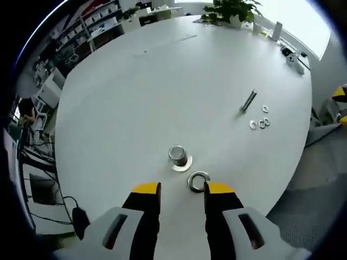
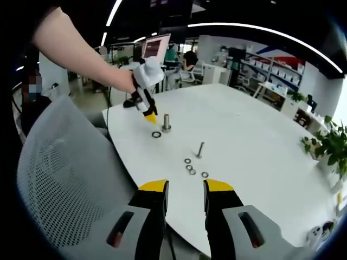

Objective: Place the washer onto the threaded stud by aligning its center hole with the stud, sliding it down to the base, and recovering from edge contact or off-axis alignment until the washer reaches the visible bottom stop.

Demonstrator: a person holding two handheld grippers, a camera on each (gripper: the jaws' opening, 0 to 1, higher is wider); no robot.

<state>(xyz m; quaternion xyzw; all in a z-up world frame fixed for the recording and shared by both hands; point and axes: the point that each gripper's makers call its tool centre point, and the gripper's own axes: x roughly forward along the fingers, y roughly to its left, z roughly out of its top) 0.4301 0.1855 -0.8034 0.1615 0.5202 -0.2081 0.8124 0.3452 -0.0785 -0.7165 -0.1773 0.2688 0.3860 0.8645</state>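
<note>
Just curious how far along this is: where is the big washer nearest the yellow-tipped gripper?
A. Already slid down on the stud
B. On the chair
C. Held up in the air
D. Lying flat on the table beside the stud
D: the washer lies on the table, beside the stud.

The left gripper view looks steeply down from close above the white table (image 1: pixel 162 70), the stud (image 1: pixel 177 154) at lower centre. The right gripper view stands farther back, past the table edge, facing across it; both share the stud (image 2: pixel 166 122) and loose washers (image 2: pixel 190 167).
</note>
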